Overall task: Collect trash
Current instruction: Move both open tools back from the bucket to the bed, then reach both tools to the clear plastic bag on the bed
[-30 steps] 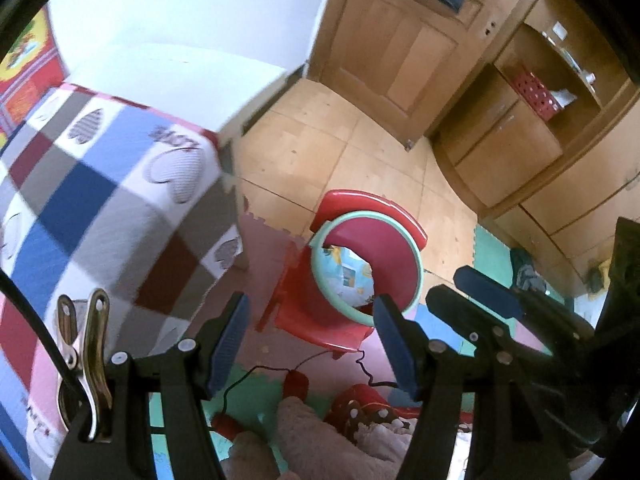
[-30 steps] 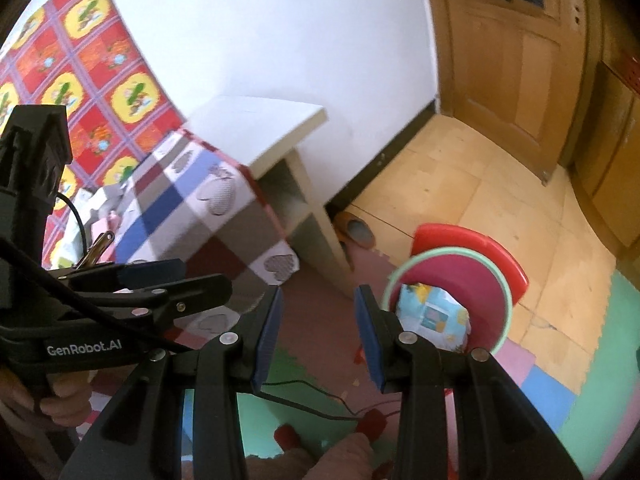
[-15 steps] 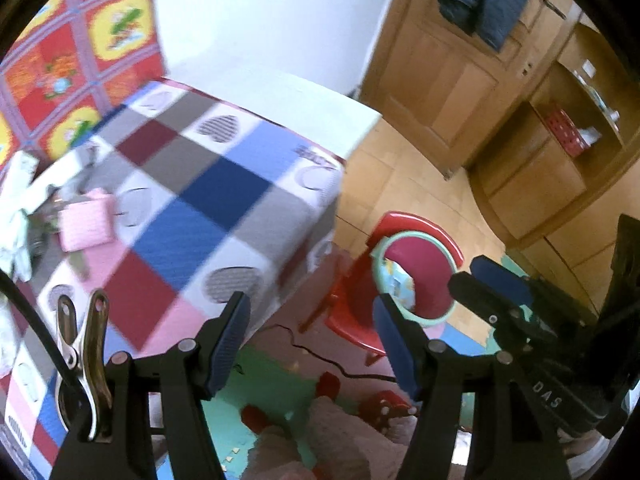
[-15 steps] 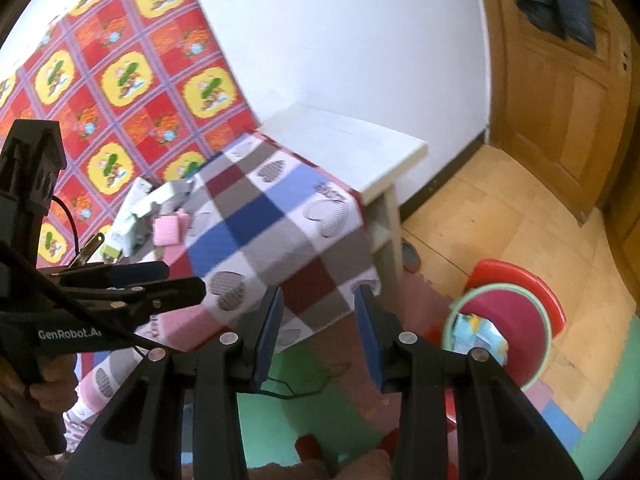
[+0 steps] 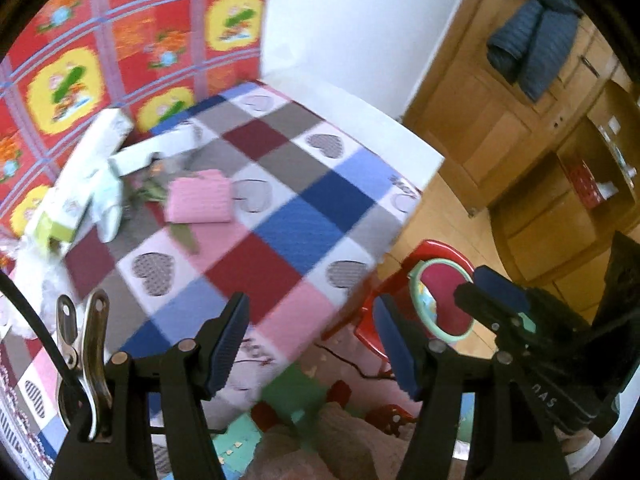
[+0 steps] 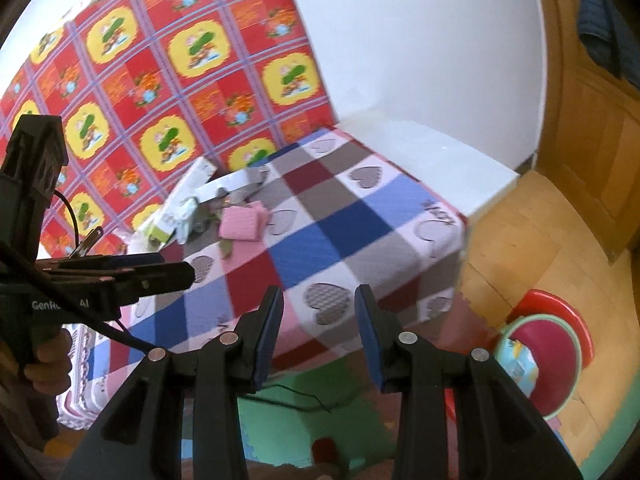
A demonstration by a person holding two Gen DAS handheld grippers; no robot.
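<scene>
A pile of trash lies at the far left of the checked tablecloth (image 5: 304, 216): white and green cartons (image 5: 80, 184) (image 6: 180, 204), a pink folded packet (image 5: 200, 196) (image 6: 242, 222) and crumpled white plastic (image 5: 36, 276). A red bin with a green rim (image 5: 440, 304) (image 6: 544, 360) sits on a red stool by the table, with a printed wrapper inside. My left gripper (image 5: 312, 344) hovers open over the table's near corner, nothing between its pads. My right gripper (image 6: 318, 332) is also open and empty, above the near table edge. The left gripper (image 6: 120, 272) shows at the left of the right wrist view.
A red and yellow patterned cloth (image 6: 160, 80) hangs on the wall behind the table. A bare white tabletop (image 6: 432, 152) extends right of the cloth. Wooden doors and cabinets (image 5: 500, 120) stand at right. Coloured foam mats (image 6: 320, 400) and a cable lie on the floor below.
Both views have swung up and left from the bin on the stool to the tabletop, bringing the trash pile into sight. Both grippers kept the same opening and stayed empty.
</scene>
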